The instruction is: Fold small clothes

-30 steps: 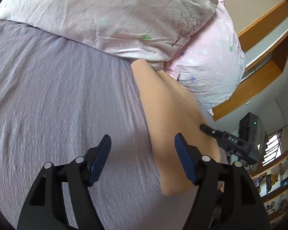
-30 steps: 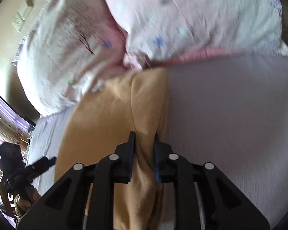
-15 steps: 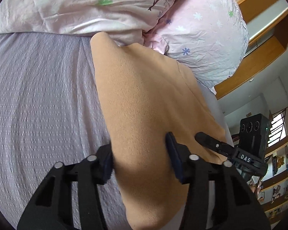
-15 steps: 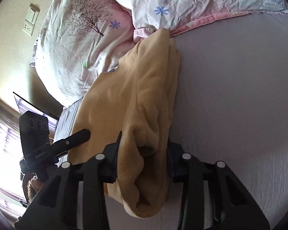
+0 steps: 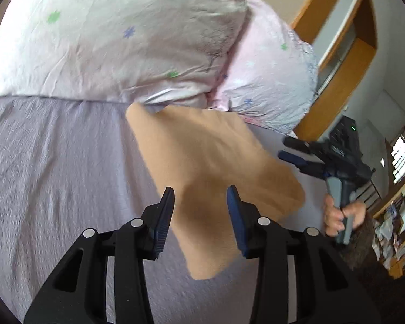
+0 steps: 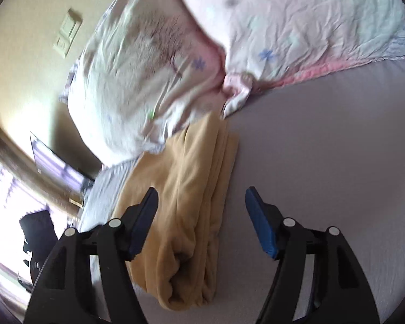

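- Presently, the folded tan garment (image 5: 210, 178) lies flat on the bed (image 5: 54, 167), which is covered by a grey-lilac textured sheet.
- In the left wrist view the garment runs from 12 o'clock of the left tool (image 5: 199, 208) down toward 5 o'clock; its far corner touches the pillows.
- Left tool: fingers spread wide above the garment, gripping nothing.
- Right tool (image 6: 202, 218): fingers spread wide, gripping nothing; the garment's layered fold edge (image 6: 194, 216) lies between them, nearer the left-hand finger.
- In the left wrist view the right tool (image 5: 310, 159) appears at 3 o'clock, just beside the garment's edge, held by the person's hand (image 5: 340, 216).
- Two floral pillows, a white pillow (image 5: 116, 37) and a pink pillow (image 5: 270, 81), rest at the head of the bed at 12 o'clock.
- Room: wooden window frame (image 5: 337, 81) at 2 o'clock; shelves (image 5: 397, 229) at 4 o'clock.
- Right wrist view: wall switch plate (image 6: 67, 32) at 10 o'clock; bright window (image 6: 8, 189) at 8 o'clock.
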{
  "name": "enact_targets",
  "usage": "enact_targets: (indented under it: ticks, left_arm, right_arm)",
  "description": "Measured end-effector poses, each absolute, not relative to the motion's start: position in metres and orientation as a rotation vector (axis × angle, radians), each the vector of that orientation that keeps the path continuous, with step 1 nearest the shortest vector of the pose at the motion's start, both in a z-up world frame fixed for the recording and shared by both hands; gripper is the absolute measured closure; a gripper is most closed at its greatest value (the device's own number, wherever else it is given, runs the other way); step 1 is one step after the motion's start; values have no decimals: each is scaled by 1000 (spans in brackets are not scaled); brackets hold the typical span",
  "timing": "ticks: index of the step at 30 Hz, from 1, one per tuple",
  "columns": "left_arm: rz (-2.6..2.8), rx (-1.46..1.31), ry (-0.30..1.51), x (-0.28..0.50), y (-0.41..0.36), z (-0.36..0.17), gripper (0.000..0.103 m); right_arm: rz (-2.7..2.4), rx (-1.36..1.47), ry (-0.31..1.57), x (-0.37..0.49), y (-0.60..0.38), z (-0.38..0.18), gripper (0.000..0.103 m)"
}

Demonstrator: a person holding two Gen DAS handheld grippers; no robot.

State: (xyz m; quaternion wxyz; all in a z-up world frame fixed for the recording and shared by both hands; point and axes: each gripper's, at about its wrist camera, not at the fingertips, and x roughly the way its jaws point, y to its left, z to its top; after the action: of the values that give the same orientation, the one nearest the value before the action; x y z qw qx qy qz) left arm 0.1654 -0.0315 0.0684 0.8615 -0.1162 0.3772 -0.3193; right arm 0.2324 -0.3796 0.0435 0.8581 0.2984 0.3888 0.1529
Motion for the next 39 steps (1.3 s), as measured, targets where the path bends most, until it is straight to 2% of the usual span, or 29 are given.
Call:
enact_targets:
  ticks: [1, 3, 7, 10, 13, 15, 17, 19, 20, 26, 28, 30, 31, 34, 39]
  left_arm:
    - [-700, -215, 783, 158, -41, 72, 55]
    - [-731, -150, 787, 148, -60, 73, 51]
    - [-723, -47, 827, 141, -86, 59, 51]
    - [-672, 10, 885, 140, -91, 45, 51]
    - [-669, -10, 901, 139, -86, 41, 51]
    - [-680, -49, 881, 134, -79, 49, 51]
    - [-682, -106, 849, 125, -68, 60, 46]
    - [-663, -161, 816, 114, -53, 66, 36]
    - [-651, -188, 799, 109, -45, 69, 35]
    - [-580, -253, 783, 91, -22, 70, 19]
    - [-532, -235, 806, 87, -21, 67, 10]
    - [-459, -200, 827, 85, -25, 64, 5]
    - [-430, -186, 837, 83, -27, 62, 4]
    - [-354, -142, 873, 80, -35, 55, 1]
    - [-257, -28, 930, 86, -53, 45, 1]
  right_arm:
    - [300, 633, 830, 246, -380, 45, 37]
    - [283, 624, 875, 274, -372, 42, 37]
    - [237, 589, 959, 316, -350, 27, 38]
    - [103, 442, 1063, 327, -339, 8, 41]
    - [63, 347, 993, 304, -338, 25, 41]
    - [119, 337, 884, 271, -339, 51, 39]
    - [266, 397, 811, 236, -338, 70, 25]
    - [468, 456, 773, 205, -325, 78, 15]
    - [538, 467, 777, 193, -318, 78, 13]
    - [506, 475, 990, 167, -290, 14, 11]
    - [486, 445, 930, 149, -292, 23, 11]
    - [439, 373, 879, 131, -289, 40, 10]
    - [399, 329, 848, 123, -287, 45, 2]
    - [251, 184, 811, 100, -284, 53, 2]
    - [175, 131, 885, 91, -286, 24, 2]
